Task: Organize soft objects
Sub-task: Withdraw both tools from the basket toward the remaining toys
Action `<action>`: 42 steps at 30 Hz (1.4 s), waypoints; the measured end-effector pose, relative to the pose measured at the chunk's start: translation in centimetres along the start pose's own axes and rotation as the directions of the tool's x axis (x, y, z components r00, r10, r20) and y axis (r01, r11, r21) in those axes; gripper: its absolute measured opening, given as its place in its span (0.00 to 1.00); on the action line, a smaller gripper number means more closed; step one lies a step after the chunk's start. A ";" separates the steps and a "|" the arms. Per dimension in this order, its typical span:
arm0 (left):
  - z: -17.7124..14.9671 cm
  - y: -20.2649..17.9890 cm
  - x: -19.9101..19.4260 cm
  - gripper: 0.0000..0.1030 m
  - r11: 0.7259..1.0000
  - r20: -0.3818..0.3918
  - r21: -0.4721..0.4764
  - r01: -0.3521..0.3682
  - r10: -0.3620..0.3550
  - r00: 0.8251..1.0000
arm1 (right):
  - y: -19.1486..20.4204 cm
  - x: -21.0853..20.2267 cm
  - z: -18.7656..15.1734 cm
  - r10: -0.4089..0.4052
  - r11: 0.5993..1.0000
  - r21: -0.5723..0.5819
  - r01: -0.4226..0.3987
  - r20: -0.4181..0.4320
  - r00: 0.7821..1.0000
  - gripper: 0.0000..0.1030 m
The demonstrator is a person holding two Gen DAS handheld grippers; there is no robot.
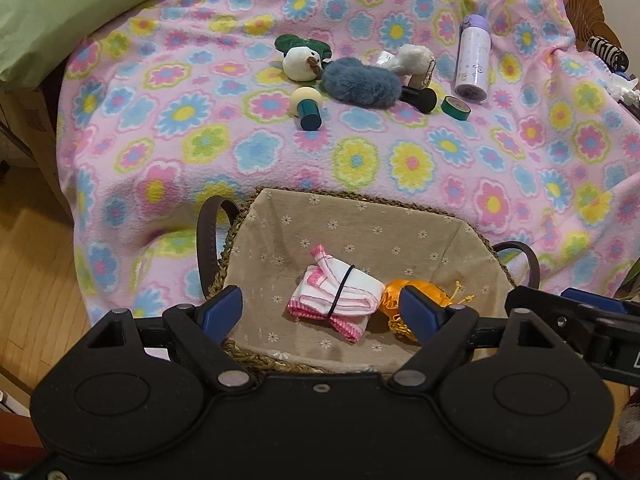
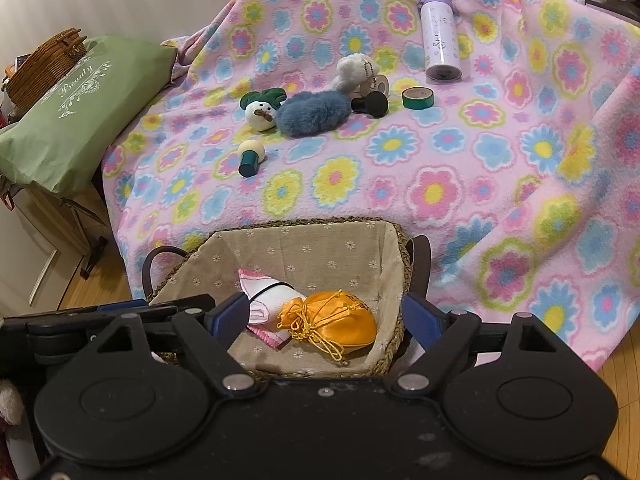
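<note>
- Left gripper [image 1: 322, 312] and right gripper [image 2: 326, 316] hang wide apart, empty, above the lined woven basket [image 2: 304, 248].
- Orange satin drawstring pouch [image 2: 336, 320] lies inside.
- Green fabric bag [image 2: 76, 112] reads "Beauty".

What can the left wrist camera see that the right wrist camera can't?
Only the left wrist view shows a zebra-striped thing at the blanket's far right edge.

Only the right wrist view shows a wicker basket behind the green bag, and the word "Beauty" printed on that bag.

Both show the lined basket holding the pink striped cloth and the orange pouch, plus the blue fluffy toy and purple bottle on the flowered blanket.
</note>
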State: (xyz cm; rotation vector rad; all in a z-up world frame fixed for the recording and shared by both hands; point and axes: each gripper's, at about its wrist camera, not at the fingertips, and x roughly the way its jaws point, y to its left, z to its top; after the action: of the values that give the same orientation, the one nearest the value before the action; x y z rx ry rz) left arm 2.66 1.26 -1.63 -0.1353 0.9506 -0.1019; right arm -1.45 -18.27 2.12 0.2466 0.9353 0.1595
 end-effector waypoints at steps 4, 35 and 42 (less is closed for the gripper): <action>0.0 -0.1 -0.2 0.79 1.000 0.008 0.012 -0.012 0.012 1.000 | 0.0 0.0 0.0 0.001 1.000 0.000 -0.001 0.000 1.000 0.82; 0.0 -0.4 -0.5 0.80 0.998 0.026 0.040 -0.038 0.037 0.999 | -0.5 -0.1 0.1 -0.004 1.000 0.007 0.004 0.003 1.000 0.85; 0.1 -0.5 -0.7 0.80 0.997 0.040 0.053 -0.048 0.046 0.998 | -0.7 -0.3 0.5 -0.028 1.000 0.012 0.028 0.025 0.999 0.87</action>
State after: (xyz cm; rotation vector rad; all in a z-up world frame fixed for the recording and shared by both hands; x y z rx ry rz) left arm 2.33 0.89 -0.97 -0.0645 0.9108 -0.0815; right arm -1.25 -19.05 2.45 0.2460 0.9143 0.1246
